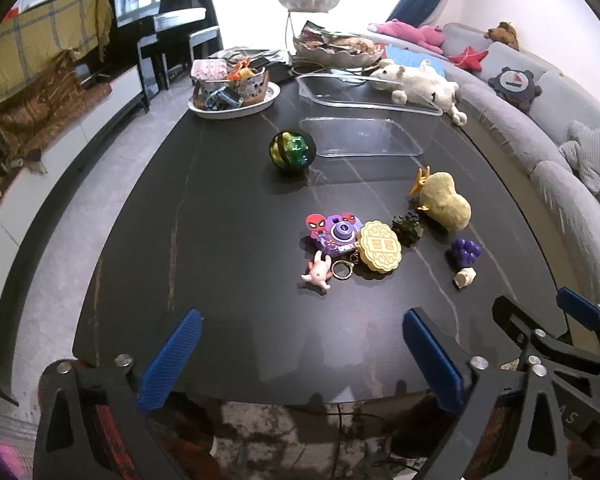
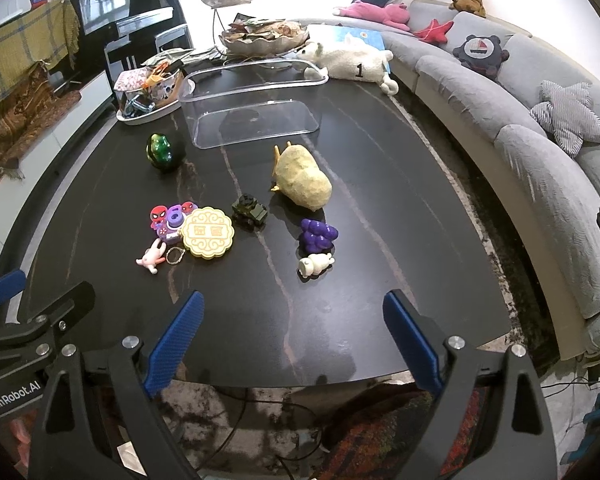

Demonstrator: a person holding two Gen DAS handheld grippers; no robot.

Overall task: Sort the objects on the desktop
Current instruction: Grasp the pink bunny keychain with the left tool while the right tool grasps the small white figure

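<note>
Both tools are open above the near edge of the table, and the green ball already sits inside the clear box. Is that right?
Not quite. The green ball is on the table, outside the clear box, as the right wrist view shows. Both the left tool and right tool are open.

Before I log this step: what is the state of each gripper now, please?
Left gripper: open, holding nothing.
Right gripper: open, holding nothing.

Orange clip point(image 2: 278, 160) mostly hidden behind potato toy point(image 2: 304, 180); bowl point(image 2: 260, 42) contents too blurred to ID.
</note>
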